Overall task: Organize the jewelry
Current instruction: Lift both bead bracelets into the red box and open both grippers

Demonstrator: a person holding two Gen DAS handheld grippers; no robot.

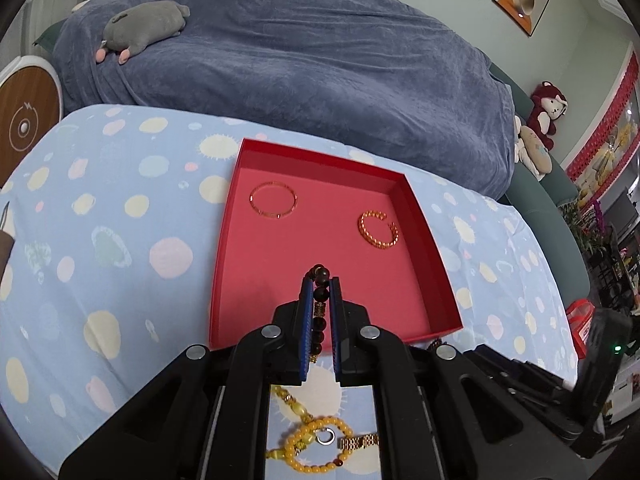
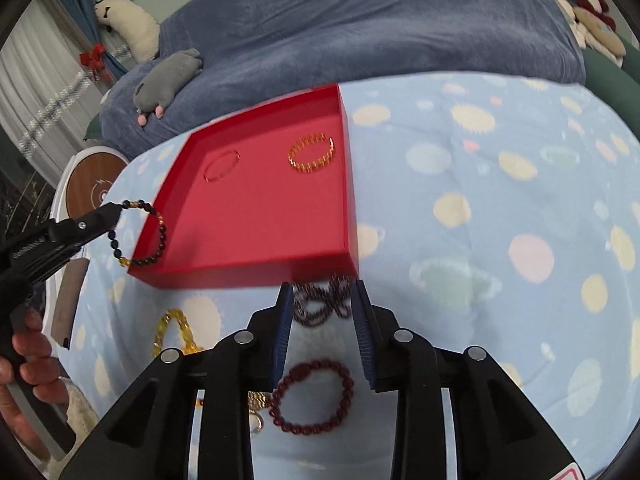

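Note:
A red tray point(image 1: 436, 248) point(image 2: 348, 184) lies on the spotted blue cloth. In it are a thin gold bangle point(image 1: 273, 201) point(image 2: 221, 164) and a gold chain bracelet point(image 1: 378, 228) point(image 2: 312, 153). My left gripper point(image 1: 321, 280) point(image 2: 116, 210) is shut on a dark bead bracelet point(image 1: 320, 312) point(image 2: 138, 236), held over the tray's near left edge. My right gripper point(image 2: 322, 292) is open and empty above a dark purple bead strand point(image 2: 324, 300) by the tray's front wall. A dark red bead bracelet point(image 2: 312, 398) lies beneath it. Yellow bead jewelry point(image 1: 316, 446) point(image 2: 176, 330) lies on the cloth.
A sofa under a blue-grey blanket point(image 1: 320, 48) stands behind the table, with a grey plush toy point(image 1: 146, 26) on it. A round white and wood device point(image 1: 24, 120) sits at the left. A gold watch band point(image 1: 360, 441) lies near the yellow beads.

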